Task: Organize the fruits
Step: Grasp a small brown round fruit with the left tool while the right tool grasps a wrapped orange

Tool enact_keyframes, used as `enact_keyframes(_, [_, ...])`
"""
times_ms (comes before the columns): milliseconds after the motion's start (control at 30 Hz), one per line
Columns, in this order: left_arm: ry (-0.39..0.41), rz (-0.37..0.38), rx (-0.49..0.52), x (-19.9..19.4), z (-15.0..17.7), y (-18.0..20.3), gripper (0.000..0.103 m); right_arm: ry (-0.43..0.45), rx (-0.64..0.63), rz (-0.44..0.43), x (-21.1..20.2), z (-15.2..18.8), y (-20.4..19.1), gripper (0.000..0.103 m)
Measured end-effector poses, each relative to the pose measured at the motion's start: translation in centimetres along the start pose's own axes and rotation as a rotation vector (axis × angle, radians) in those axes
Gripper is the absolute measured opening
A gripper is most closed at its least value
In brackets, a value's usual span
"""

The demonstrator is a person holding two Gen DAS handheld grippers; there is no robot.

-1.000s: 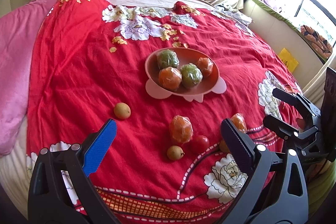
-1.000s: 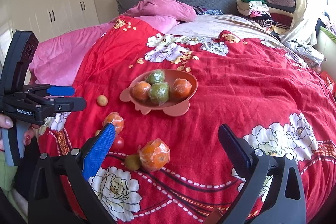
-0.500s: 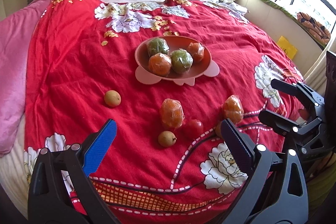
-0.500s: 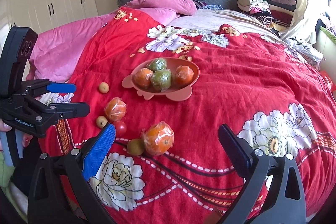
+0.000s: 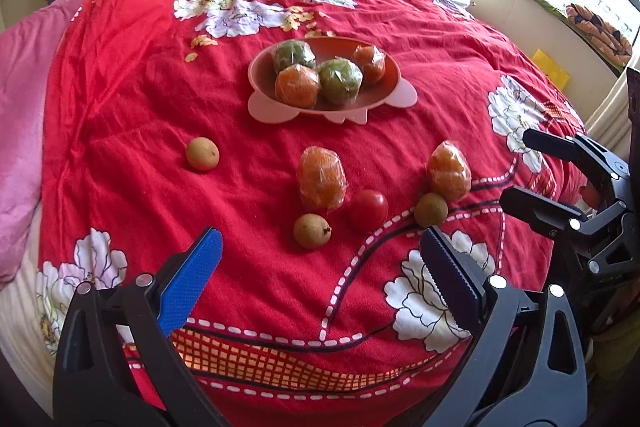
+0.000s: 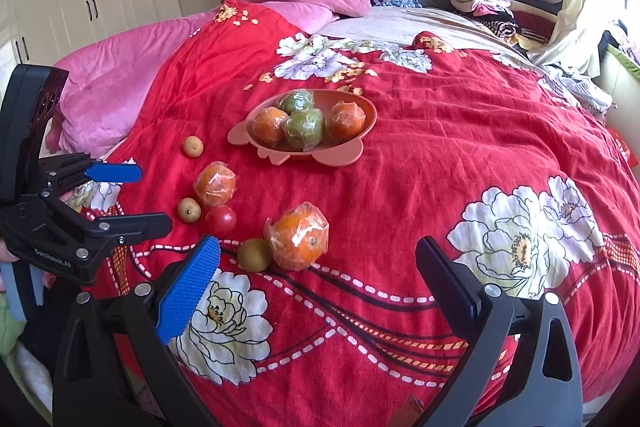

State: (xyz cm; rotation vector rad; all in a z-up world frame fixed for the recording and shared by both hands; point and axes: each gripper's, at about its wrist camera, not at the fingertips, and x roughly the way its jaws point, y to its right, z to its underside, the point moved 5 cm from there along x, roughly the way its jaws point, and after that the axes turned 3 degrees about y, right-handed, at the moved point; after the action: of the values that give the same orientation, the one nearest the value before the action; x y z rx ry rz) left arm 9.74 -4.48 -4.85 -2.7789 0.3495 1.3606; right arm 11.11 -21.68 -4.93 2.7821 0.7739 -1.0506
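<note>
Fruits (image 5: 321, 183) loose on quilt (image 5: 120, 107), bowl (image 5: 260, 75) beyond

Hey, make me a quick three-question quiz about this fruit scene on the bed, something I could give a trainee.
1. How many wrapped fruits lie in the pink bowl?
2. True or false: the left gripper is shut on the tomato.
3. Which fruit lies nearest the right gripper: A) the lone brown fruit left of the bowl, B) the wrapped orange on the red quilt?

Key: 1. four; 2. false; 3. B
</note>
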Motion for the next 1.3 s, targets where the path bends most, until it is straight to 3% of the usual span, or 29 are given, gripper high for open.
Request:
enact_keyframes(333, [-0.013,-0.018,0.003,1.1,0.6,-0.6,0.093,-0.024,0.027,-0.003,0.9,0.5,0.7,0.098])
enact_keyframes(500, [-0.018,-0.002,0.001,1.7,0.7,-0.6,0.081,-0.043,0.023,-0.008,2.0,0.7,0.5,0.097])
enact_keyframes(667, [-0.025,0.017,0.013,2.0,0.7,-0.3,0.066,-0.064,0.014,-0.038,3.3,0.6,0.2,0.073])
enact_keyframes(867, [-0.028,0.039,0.016,2.4,0.5,0.0,0.054,-0.085,0.009,-0.071,4.6,0.5,-0.1,0.053])
enact_keyframes(1100, [-0.048,0.054,0.011,3.3,0.4,-0.1,0.043,-0.097,0.016,-0.122,6.0,0.1,-0.3,0.05])
enact_keyframes(1300, [-0.058,0.065,0.003,3.9,0.4,-0.4,0.042,-0.109,0.015,-0.149,6.9,0.0,-0.4,0.049])
